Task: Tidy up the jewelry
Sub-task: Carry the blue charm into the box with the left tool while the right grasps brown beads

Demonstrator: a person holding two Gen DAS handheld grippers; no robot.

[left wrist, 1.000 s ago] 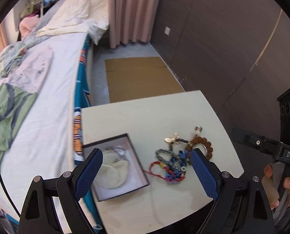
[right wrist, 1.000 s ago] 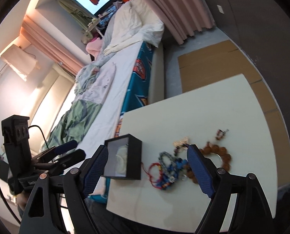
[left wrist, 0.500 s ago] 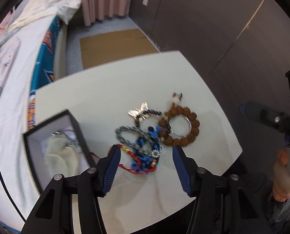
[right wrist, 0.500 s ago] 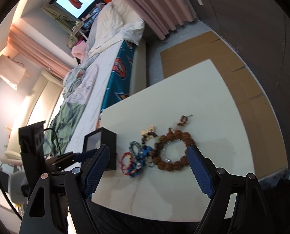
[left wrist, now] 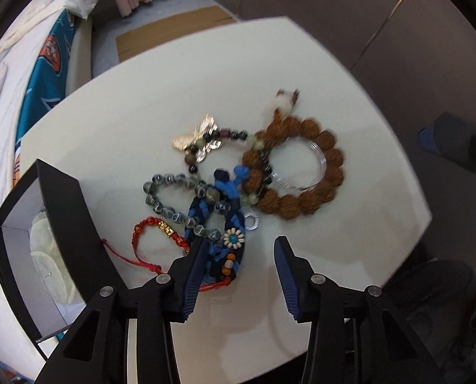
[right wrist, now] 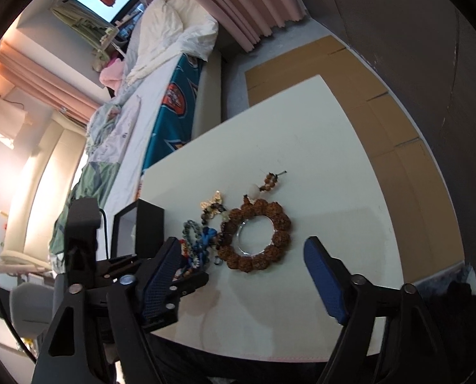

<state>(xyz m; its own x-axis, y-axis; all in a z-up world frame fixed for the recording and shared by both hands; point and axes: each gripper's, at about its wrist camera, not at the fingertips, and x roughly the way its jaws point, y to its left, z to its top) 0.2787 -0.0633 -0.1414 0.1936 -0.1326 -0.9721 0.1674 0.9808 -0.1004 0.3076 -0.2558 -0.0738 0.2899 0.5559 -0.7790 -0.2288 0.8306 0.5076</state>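
A pile of jewelry lies on the white table (left wrist: 135,121): a brown bead bracelet (left wrist: 302,172), a blue braided bracelet (left wrist: 228,224), a grey bead bracelet (left wrist: 164,192), a red cord bracelet (left wrist: 154,228) and a gold butterfly piece (left wrist: 199,137). My left gripper (left wrist: 238,256) is open, low over the near end of the blue bracelet, its left finger beside it. An open black box (left wrist: 62,217) stands to the left. My right gripper (right wrist: 241,275) is open above the table's near edge, just short of the brown bracelet (right wrist: 257,236).
A bed (right wrist: 161,73) runs along the table's far left side. Cardboard (right wrist: 366,89) lies on the floor beyond the table. A dark wall (left wrist: 366,9) stands on the right. The left gripper's body (right wrist: 87,256) sits left of the right gripper.
My left gripper has dropped down close to the jewelry pile and its jaws have narrowed. My right gripper has moved closer over the table's near edge.
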